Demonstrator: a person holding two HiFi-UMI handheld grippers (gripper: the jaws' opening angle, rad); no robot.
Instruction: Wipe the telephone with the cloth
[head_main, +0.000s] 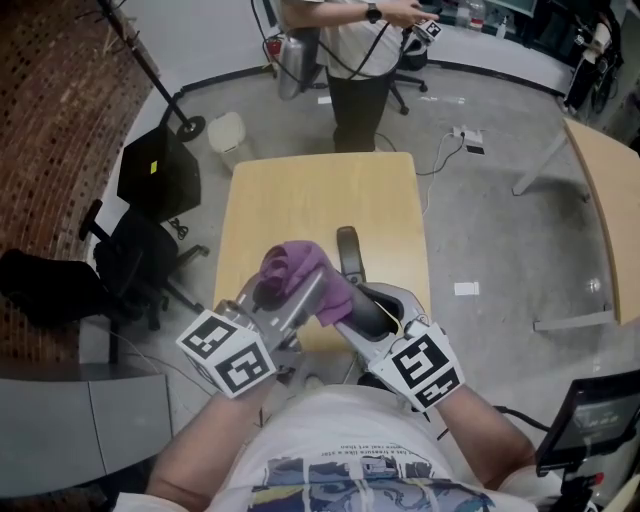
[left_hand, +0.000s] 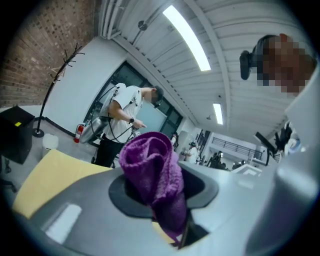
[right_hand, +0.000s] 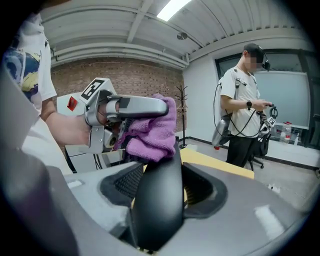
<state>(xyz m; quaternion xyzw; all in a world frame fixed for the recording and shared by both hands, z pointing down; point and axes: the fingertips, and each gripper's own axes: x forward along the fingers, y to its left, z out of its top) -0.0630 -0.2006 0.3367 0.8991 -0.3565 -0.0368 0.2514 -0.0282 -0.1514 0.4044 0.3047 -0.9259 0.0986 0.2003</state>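
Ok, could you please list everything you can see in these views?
telephone handset: one, black, held by the right hand-held gripper
cloth: one, purple, bunched in the left hand-held gripper, beside the handset
table: one, light wood, below both
second table: one, light wood, far right
office chair: one, black, left of table
standing person: one, white shirt, beyond table
left hand-held gripper: one, grey, shut on cloth
right hand-held gripper: one, grey, shut on handset

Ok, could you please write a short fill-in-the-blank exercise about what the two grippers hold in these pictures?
1. The left gripper is shut on a ____ cloth.
2. The right gripper is shut on a telephone handset whose colour is ____.
3. Beyond the table stands another ____.

Missing words: purple; black; person.
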